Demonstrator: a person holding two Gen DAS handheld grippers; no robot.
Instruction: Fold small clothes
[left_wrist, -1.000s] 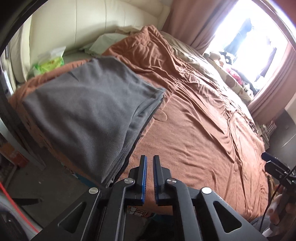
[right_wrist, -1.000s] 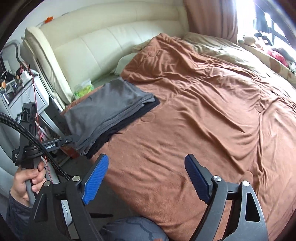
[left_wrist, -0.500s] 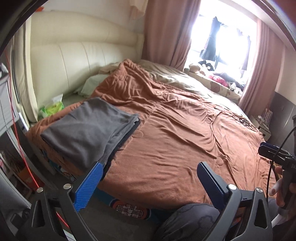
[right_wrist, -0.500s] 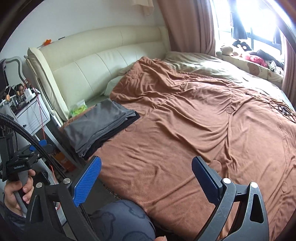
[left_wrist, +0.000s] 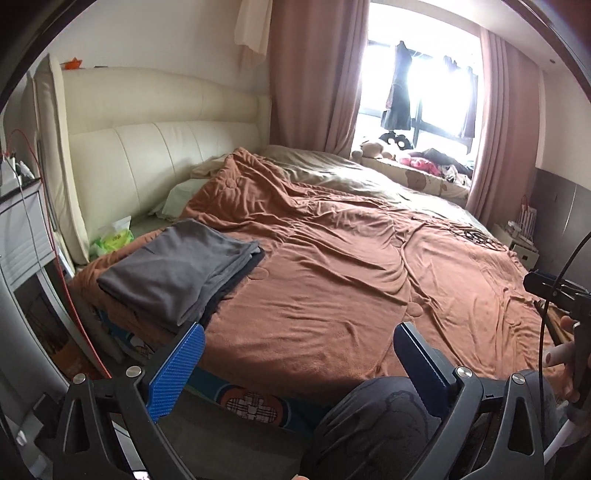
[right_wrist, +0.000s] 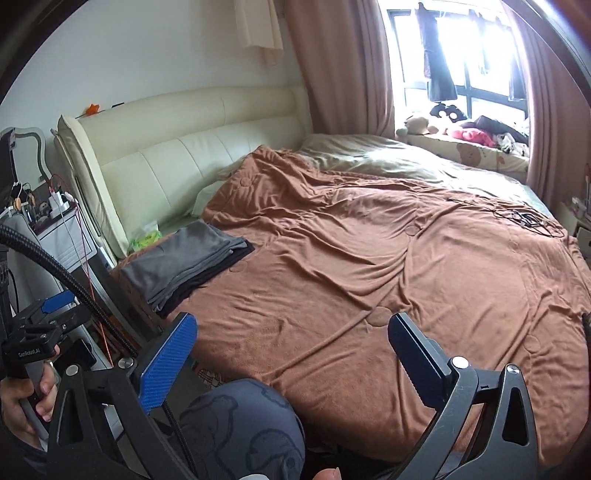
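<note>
A folded grey garment (left_wrist: 177, 269) lies on top of a folded black one (left_wrist: 240, 275) at the near left corner of the bed; the same stack, the grey garment (right_wrist: 181, 258) over the black one (right_wrist: 221, 267), shows in the right wrist view. My left gripper (left_wrist: 299, 365) is open, held back from the bed and well short of the stack, nothing between its blue pads (left_wrist: 177, 373). My right gripper (right_wrist: 291, 358) is open too and empty, off the bed's near edge. In the right wrist view the left gripper (right_wrist: 44, 314) appears at far left in a hand (right_wrist: 22, 402).
A rumpled brown blanket (left_wrist: 351, 280) covers the bed, with a cream headboard (left_wrist: 159, 155) behind. A green tissue pack (left_wrist: 112, 240) sits by the headboard. A bedside unit (left_wrist: 22, 236) stands left. Cables (right_wrist: 524, 218) lie on the far side. The person's knee (right_wrist: 236, 432) is below the grippers.
My left gripper went from shut to open and pulled back and up from the grey stack. Both views have drawn away from the bed, showing more of the room.
</note>
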